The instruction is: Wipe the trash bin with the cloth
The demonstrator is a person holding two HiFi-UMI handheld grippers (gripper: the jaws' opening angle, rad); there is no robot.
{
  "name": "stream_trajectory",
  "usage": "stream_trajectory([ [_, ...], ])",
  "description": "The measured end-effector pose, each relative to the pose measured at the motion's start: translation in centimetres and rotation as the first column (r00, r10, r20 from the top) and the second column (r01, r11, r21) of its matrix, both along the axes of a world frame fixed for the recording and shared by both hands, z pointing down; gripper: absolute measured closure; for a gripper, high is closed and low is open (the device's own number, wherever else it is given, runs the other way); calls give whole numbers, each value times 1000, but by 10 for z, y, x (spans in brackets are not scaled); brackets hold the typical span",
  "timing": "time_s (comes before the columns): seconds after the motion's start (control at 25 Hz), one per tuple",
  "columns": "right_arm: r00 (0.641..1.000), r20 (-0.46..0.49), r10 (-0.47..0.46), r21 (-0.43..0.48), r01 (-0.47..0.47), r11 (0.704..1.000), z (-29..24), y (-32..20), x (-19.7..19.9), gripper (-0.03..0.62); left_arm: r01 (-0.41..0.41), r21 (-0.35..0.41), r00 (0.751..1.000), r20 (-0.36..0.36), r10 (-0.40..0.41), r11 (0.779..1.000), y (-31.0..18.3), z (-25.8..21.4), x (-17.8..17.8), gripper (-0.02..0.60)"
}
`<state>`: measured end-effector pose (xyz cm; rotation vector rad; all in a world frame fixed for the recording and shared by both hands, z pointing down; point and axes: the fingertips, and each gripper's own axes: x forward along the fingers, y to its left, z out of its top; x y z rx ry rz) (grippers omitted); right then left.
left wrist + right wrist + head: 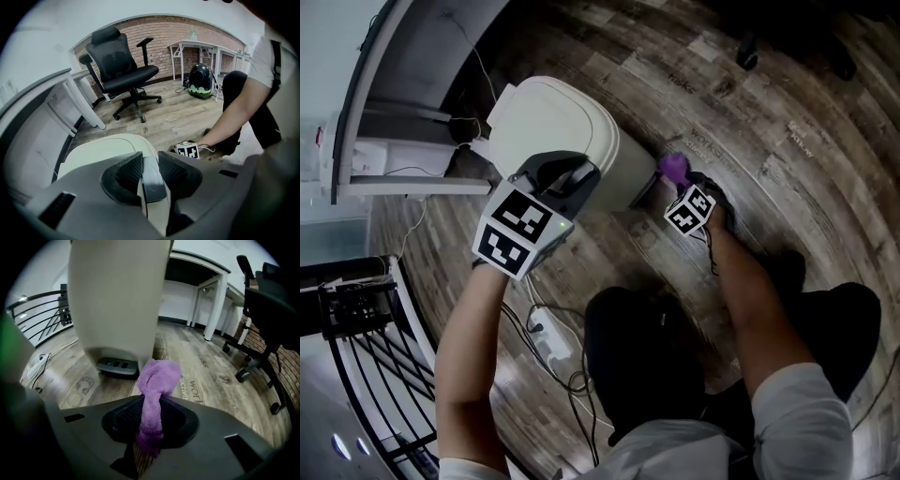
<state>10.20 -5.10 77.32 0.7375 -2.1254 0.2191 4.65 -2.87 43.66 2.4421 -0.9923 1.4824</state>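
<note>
Left gripper [572,178]: centre-left of the head view, its jaws closed on the grey lid tab [152,180] at the bin's near rim, one pad pressing each side.
Right gripper [677,180]: centre-right of the head view, low by the bin's foot, its jaws pinched on the purple cloth [157,380], which bunches out past the tips.
Cloth position: just beside the bin's lower side wall; contact cannot be told.
Trash bin [553,122]: cream, lid down, upper centre of the head view, standing on the wood floor [769,122].
Pedal [115,365]: dark, at the bin's base, centre-left of the right gripper view.
Office chair [124,70]: black, upper centre of the left gripper view, well beyond the bin.
</note>
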Motion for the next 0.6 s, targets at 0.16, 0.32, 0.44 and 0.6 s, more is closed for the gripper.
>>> stream_trajectory([
  [0.16,995,46,90,-32,-89,996,-1,-24,-11,505,19,-4,1000,14,-19,1000,2,-2,-2,479],
  [0.32,992,93,83,-75,-76,994,1,-23,-32,505,36,-6,999,21,-36,999,0,-1,3,479],
  [0.44,994,99,47,-87,-39,995,5,-16,-46,505,33,-14,999,34,-33,999,-2,-1,2,479],
  [0.6,997,69,-24,-70,29,997,10,0,-57,505,32,-13,999,32,-32,999,-2,-3,0,479],
])
